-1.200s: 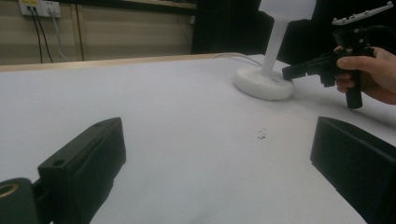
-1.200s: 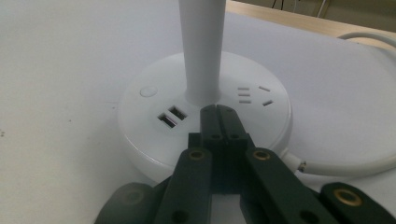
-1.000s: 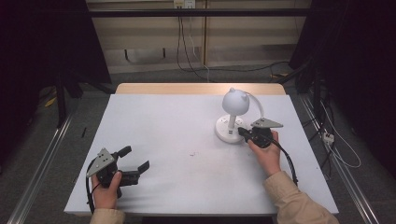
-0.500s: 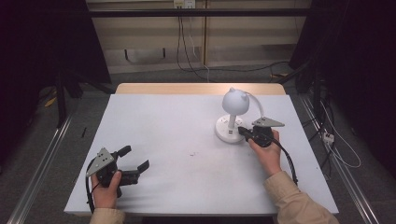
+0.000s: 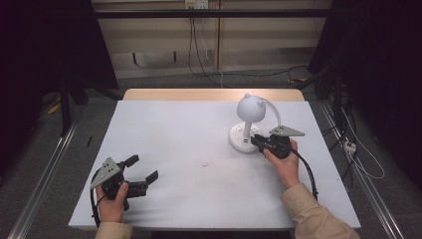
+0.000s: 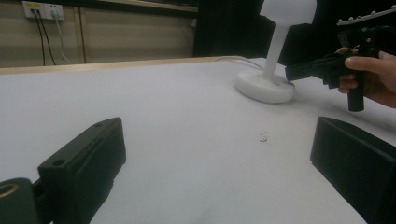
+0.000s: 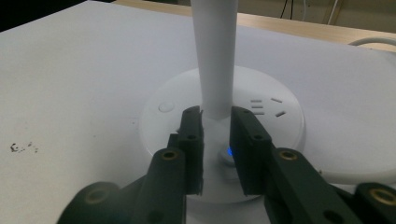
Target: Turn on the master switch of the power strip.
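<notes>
A white desk lamp (image 5: 250, 107) with a round head stands on a round base (image 5: 239, 137) at the table's right middle. My right gripper (image 5: 255, 141) reaches onto that base from the right. In the right gripper view its jaws (image 7: 215, 126) stand a narrow gap apart just in front of the lamp's stem (image 7: 215, 56); they have just been opening and grip nothing. A small blue light (image 7: 229, 151) glows on the base between them. My left gripper (image 5: 144, 168) rests open at the front left, its jaws (image 6: 219, 158) wide apart over bare table.
The white table (image 5: 189, 124) has a small dark speck (image 5: 204, 164) near its middle. The lamp's white cord (image 5: 274, 110) arcs off behind the lamp to the right. My right gripper's black cable (image 5: 306, 169) trails along the forearm.
</notes>
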`<state>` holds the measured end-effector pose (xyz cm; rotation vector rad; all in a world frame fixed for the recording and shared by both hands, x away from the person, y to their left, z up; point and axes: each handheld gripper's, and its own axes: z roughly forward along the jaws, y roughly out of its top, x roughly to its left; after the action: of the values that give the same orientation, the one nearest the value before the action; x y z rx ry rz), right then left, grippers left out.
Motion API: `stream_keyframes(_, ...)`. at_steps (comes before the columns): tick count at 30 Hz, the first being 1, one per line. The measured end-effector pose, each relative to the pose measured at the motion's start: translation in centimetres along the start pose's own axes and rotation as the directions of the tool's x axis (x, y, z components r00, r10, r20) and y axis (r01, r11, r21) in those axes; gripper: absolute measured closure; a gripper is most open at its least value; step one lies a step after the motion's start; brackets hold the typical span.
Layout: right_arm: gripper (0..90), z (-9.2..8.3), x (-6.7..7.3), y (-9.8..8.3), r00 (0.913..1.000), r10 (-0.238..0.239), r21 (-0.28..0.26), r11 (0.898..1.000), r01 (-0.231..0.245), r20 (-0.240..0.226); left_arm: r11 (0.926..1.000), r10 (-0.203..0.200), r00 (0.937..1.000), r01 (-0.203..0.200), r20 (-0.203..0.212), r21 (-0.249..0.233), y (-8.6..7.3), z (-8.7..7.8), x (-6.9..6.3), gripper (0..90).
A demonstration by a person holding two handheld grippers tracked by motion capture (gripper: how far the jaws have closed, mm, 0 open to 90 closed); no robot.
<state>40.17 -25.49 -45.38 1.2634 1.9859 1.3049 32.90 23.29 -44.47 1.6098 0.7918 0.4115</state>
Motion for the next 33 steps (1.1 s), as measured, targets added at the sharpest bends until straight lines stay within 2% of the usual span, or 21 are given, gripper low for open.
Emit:
stream_keyframes(8, 52.0, -0.4, 0.3, -0.1, 0.9997, 0.022, 0.0, 1.0, -0.022, -0.012, 1.0, -0.002, 1.0, 0.002, -0.001, -0.002, 0.0, 0.0, 0.0, 3.1)
stream_keyframes(14, 38.0, -1.0, 0.3, -0.4, 0.9994, 0.033, -0.006, 0.999, -0.033, 0.001, 1.0, -0.003, 1.0, 0.003, -0.002, -0.004, 0.1, 0.0, 0.0, 3.1)
stream_keyframes(19, 25.9, -1.9, 0.5, -0.7, 0.9992, 0.035, -0.004, 0.999, -0.035, -0.017, 1.0, -0.005, 1.0, 0.005, 0.003, -0.004, 0.0, 0.1, 0.0, 3.1)
stream_keyframes(22, 22.9, -2.5, 0.8, -0.9, 0.9984, 0.044, -0.015, 0.999, -0.044, -0.035, 1.0, -0.004, 1.0, 0.004, 0.002, -0.004, 0.1, 0.2, -0.1, 3.1)
stream_keyframes(25, 19.0, -3.0, 1.1, -1.0, 0.9986, 0.027, -0.013, 1.0, -0.028, -0.045, 1.0, -0.001, 1.0, 0.001, 0.005, 0.0, 0.1, 0.3, -0.1, 3.1)
stream_keyframes(27, 17.8, -3.5, 1.2, -1.2, 0.9987, 0.02, -0.014, 1.0, -0.02, -0.047, 1.0, -0.001, 1.0, 0.001, 0.004, -0.001, 0.1, 0.3, -0.1, 3.1)
stream_keyframes(30, 16.9, -4.1, 1.2, -1.3, 0.9976, 0.039, -0.028, 0.999, -0.041, -0.057, 1.0, 0.001, 1.0, -0.001, 0.008, 0.003, 0.1, 0.4, -0.2, 3.1)
stream_keyframes(33, 16.4, -4.8, 1.4, -1.5, 0.9979, 0.031, -0.035, 0.999, -0.033, -0.057, 1.0, -0.002, 1.0, 0.002, 0.007, 0.001, 0.1, 0.4, -0.2, 3.1)
